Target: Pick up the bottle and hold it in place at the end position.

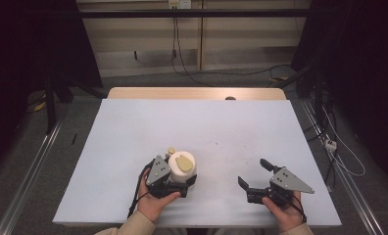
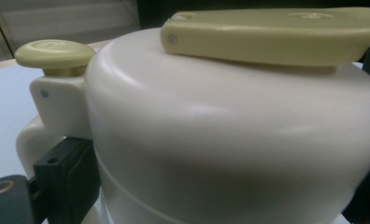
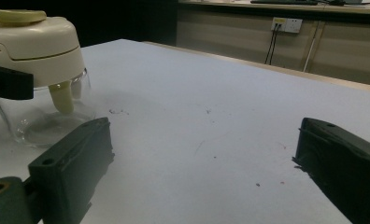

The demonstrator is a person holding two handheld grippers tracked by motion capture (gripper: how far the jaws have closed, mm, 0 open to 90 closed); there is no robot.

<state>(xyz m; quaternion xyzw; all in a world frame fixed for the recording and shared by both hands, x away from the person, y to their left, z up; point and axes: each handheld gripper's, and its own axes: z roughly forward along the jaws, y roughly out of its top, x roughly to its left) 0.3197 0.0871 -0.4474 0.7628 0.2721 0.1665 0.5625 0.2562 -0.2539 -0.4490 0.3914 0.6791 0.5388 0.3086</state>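
Item one, left gripper [image 1: 175, 177]: held in the person's left hand [image 1: 155, 200] at the near left of the white table [image 1: 133, 127], grey three-cornered plate on top, jaws set against either side of a jar. Item two, the jar [image 1: 182, 166]: cream-white domed top over a clear glass base, standing upright on the table directly between the left gripper's jaws; in the left gripper view its dome [image 2: 230, 130] sits close before the camera, with one black jaw beside the white handle bracket at the lower left. A pale yellow lever [image 2: 272, 35] lies flat across the top of the dome, and a pale yellow round knob [image 2: 54, 52] stands on the bracket just beyond the left jaw. Item three, right gripper [image 1: 254, 175]: held in the person's right hand [image 1: 282, 213] at the near right, well apart from the jar, jaws spread wide with bare table between them. From this gripper the jar [image 3: 38, 70] stands ahead and to its left.
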